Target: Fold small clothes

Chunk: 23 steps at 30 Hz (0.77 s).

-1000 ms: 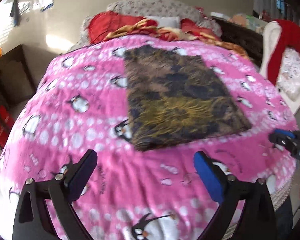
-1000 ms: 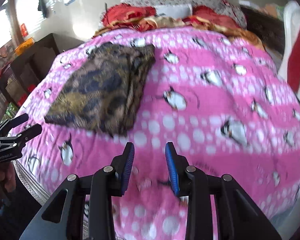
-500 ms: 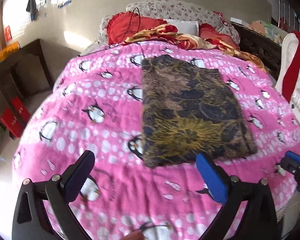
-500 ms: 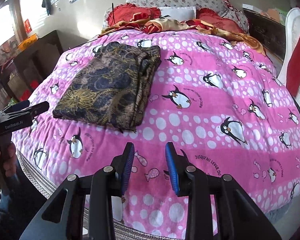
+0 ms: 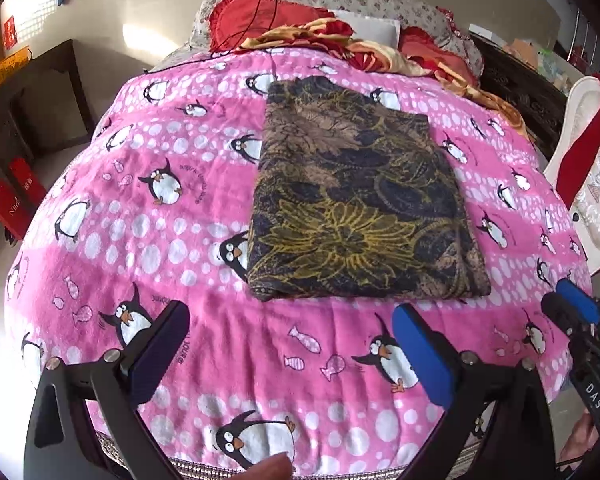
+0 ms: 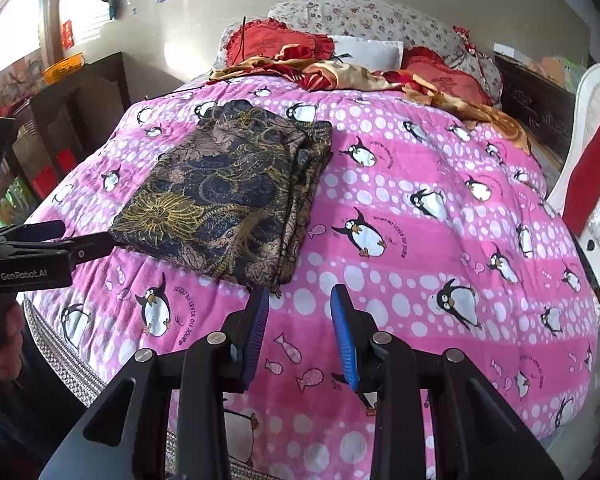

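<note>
Both grippers, left (image 5: 290, 354) and right (image 6: 300, 332), gape empty (handles cropped) before folded garment (image 5: 360, 208).

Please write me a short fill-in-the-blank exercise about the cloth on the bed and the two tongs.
1. The folded dark floral cloth lies on a pink blanket printed with ____.
2. The left tongs are open and hold ____.
3. The pads of the right tongs are coloured ____.
4. The pillows lie at the ____ end of the bed from the tongs.

Missing words: penguins; nothing; blue; far
</note>
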Available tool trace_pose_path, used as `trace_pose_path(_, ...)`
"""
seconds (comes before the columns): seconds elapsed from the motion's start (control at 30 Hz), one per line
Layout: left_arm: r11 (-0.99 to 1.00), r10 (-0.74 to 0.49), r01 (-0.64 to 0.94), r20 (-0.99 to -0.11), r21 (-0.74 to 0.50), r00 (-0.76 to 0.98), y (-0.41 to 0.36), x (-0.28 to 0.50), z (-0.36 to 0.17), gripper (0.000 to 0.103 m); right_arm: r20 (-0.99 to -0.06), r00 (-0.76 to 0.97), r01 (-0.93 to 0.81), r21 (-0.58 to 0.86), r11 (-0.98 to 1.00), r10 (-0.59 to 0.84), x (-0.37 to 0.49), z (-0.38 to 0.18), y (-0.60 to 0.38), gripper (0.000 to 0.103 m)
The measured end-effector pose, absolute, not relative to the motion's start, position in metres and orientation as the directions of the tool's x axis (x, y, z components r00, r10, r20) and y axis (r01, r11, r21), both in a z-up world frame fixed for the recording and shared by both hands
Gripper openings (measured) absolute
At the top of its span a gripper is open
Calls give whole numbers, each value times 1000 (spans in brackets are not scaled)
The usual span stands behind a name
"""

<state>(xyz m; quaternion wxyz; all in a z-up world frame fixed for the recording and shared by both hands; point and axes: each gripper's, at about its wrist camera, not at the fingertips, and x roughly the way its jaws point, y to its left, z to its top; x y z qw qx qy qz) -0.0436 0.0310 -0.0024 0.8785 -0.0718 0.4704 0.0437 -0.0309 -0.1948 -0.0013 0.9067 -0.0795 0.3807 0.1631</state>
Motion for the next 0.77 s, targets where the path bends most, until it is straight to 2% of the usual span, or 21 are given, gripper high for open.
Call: trace_pose_path(0.77,988,-11,-118,-806,-100,592,18,-65,21,103,-665,709,-347,-37,937,236,-64,29,-202,40)
